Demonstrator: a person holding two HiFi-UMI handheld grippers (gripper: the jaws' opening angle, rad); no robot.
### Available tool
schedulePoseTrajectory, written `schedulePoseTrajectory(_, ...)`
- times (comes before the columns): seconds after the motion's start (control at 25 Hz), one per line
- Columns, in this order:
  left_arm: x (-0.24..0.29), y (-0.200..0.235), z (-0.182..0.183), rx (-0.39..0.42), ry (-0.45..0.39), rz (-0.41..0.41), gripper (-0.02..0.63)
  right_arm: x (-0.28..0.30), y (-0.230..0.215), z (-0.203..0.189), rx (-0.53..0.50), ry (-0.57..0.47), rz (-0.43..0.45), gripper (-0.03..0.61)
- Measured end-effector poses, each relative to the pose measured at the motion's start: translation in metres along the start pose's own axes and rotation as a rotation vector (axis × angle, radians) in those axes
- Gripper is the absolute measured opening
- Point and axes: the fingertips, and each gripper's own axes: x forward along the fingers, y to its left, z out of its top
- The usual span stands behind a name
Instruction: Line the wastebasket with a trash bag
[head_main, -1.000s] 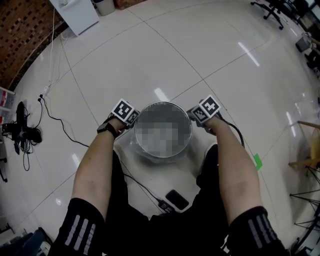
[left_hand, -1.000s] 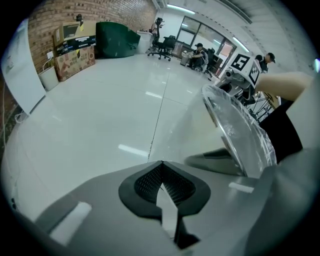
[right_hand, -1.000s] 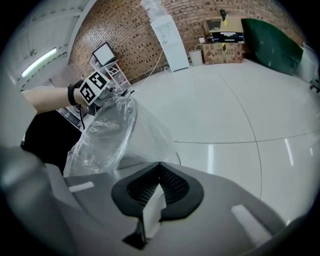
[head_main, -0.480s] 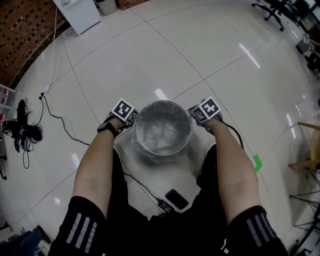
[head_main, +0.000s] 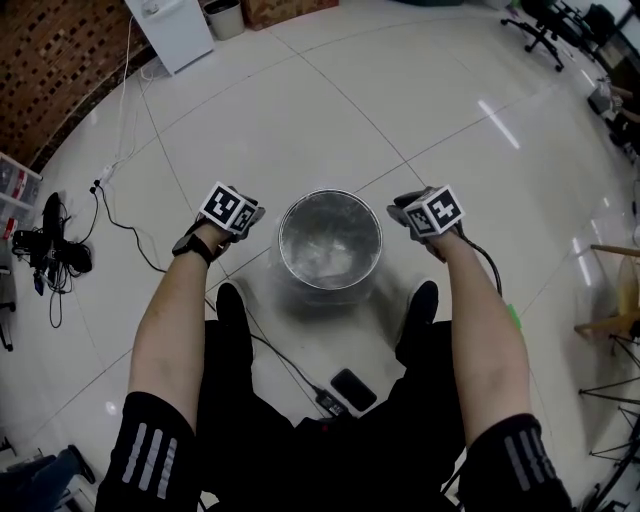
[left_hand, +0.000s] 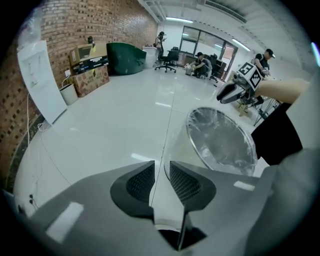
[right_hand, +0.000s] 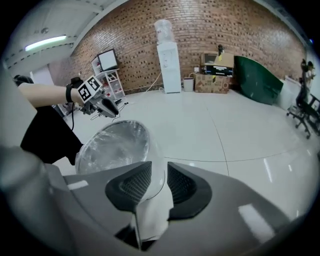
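Both left gripper (left_hand: 160, 176) and right gripper (right_hand: 159, 181) ribbed jaws just parted, empty; round wastebasket (head_main: 325, 294), crinkly clear trash bag (head_main: 330, 250).

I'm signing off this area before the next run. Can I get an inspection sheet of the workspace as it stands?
Surface: glossy pale tiled floor.
Job's things: wastebasket upright; clear trash bag inside it and folded over the rim.
Clutter: phone on the floor near the person's legs; green tape mark to the right.
Grippers: left gripper and right gripper flank the basket, off its rim; their jaws have just been opening, nothing between them.
Cables: one cable runs toward the phone; more cables at far left.
Surroundings: brick wall, water dispenser, small bin, office chair.
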Motion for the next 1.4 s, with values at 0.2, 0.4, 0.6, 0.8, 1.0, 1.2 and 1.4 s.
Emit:
schedulePoseTrajectory(0.2, -0.012, -0.057, -0.028, 0.155, 0.075, -0.071, 0.136, -0.021, 0.038, -0.026, -0.134, 0.083, 0.043, 0.112)
schedulePoseTrajectory(0.4, -0.019, -0.090, -0.067, 0.232, 0.177, -0.128, 0.147, -0.020, 0.071, -0.077, -0.157, 0.226, 0.130, 0.119)
schedulePoseTrajectory(0.6, -0.010, -0.120, -0.095, 0.260, 0.236, -0.162, 0.153, -0.014, 0.107, -0.104, -0.163, 0.321, 0.211, 0.123)
schedulePoseTrajectory(0.8, 0.010, -0.146, -0.096, 0.276, 0.219, -0.171, 0.167, 0.003, 0.131, -0.106, -0.143, 0.308, 0.226, 0.123)
schedulePoseTrajectory(1.0, 0.030, -0.146, -0.090, 0.241, 0.182, -0.108, 0.167, 0.020, 0.133, -0.107, -0.098, 0.283, 0.214, 0.127)
schedulePoseTrajectory(1.2, 0.049, -0.133, -0.093, 0.206, 0.167, -0.059, 0.167, 0.041, 0.130, -0.117, -0.056, 0.287, 0.216, 0.130)
schedulePoseTrajectory(1.4, 0.063, -0.132, -0.100, 0.181, 0.180, -0.077, 0.167, 0.056, 0.126, -0.124, -0.060, 0.303, 0.203, 0.130)
